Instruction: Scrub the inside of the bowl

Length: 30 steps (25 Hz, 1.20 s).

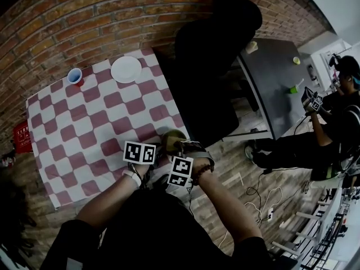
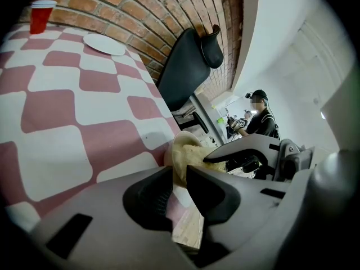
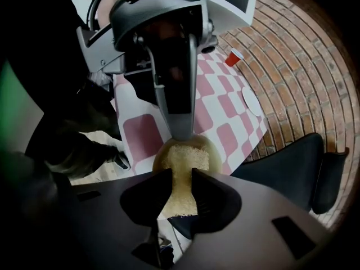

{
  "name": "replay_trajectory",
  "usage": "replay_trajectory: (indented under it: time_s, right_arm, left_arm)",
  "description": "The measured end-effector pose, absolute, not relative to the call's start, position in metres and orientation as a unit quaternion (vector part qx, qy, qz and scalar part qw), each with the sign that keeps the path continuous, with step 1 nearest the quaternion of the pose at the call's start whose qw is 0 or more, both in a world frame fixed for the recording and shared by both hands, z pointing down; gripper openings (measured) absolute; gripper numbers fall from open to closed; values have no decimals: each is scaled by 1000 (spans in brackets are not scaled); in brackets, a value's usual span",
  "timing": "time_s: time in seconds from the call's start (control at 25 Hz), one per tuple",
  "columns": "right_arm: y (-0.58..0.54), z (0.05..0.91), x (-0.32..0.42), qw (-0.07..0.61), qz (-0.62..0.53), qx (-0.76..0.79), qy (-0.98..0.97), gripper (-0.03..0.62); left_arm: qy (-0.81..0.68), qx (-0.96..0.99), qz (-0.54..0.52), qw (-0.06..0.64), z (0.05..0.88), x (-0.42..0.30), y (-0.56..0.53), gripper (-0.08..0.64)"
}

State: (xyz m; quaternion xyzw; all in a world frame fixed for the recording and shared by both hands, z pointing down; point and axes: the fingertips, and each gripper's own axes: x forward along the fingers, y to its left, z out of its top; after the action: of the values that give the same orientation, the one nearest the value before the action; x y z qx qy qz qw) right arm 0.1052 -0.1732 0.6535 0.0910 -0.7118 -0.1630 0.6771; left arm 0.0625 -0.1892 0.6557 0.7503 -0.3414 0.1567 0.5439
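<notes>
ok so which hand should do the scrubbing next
Right. The right gripper grips the sponge inside the bowl; the left gripper is clamped on the bowl's rim, steadying it.

"How are my arms sitting?"

"In the head view your left forearm (image 1: pixel 107 198) comes up from 7 o'clock and your right forearm (image 1: pixel 228 210) from 5 o'clock. Both are bare, and they converge just below centre."

"And the grippers?"

"Your left gripper (image 2: pixel 179 185) has its jaws clamped on the rim of the bowl (image 2: pixel 181 149). Your right gripper (image 3: pixel 181 191) sits just beside it at its 3 o'clock, jaws pinched on the sponge (image 3: pixel 181 165)."

"Wrists?"

"There's a pale band (image 1: pixel 133 176) on your left wrist and a beaded bracelet (image 1: pixel 203 170) on your right. Both wrists are close together."
</notes>
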Motion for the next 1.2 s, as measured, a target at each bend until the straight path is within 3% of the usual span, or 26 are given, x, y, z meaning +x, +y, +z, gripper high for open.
replay_trajectory:
  time_s: [1.2]
  right_arm:
    - [-202,653,100,653,-104,122,-740,120]
  left_arm:
    - [-352,737,171,551,665,61,-194,86]
